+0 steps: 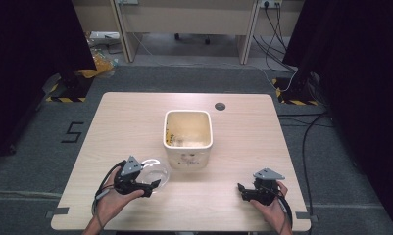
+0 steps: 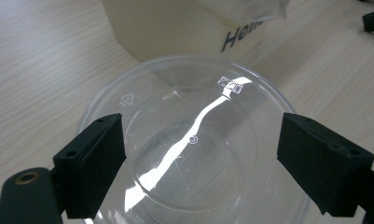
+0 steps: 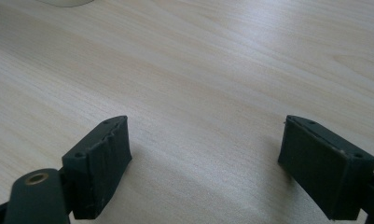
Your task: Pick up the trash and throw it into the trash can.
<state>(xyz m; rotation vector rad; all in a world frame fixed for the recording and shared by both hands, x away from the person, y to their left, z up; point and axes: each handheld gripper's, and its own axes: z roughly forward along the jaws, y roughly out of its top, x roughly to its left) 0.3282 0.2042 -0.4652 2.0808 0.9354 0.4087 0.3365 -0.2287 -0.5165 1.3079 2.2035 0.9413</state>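
Note:
A clear round plastic lid (image 1: 157, 172) lies on the wooden table (image 1: 135, 122) at the front left, just left of a cream square tub (image 1: 187, 139) that stands open in the middle. My left gripper (image 1: 153, 188) is over the lid's near edge, open. In the left gripper view the lid (image 2: 194, 140) spreads wider than the gap of that gripper (image 2: 201, 140), whose jaws stand above its rim; whether they touch it I cannot tell. The tub (image 2: 175, 28) is right behind. My right gripper (image 1: 241, 192) is open at the front right, over bare wood (image 3: 205, 135).
A dark round grommet (image 1: 220, 106) sits in the table behind the tub. The tub's wall carries blue lettering (image 2: 240, 37). The right gripper's jaw tip (image 2: 373, 18) shows far off in the left gripper view. Cables and stand feet lie on the floor around the table.

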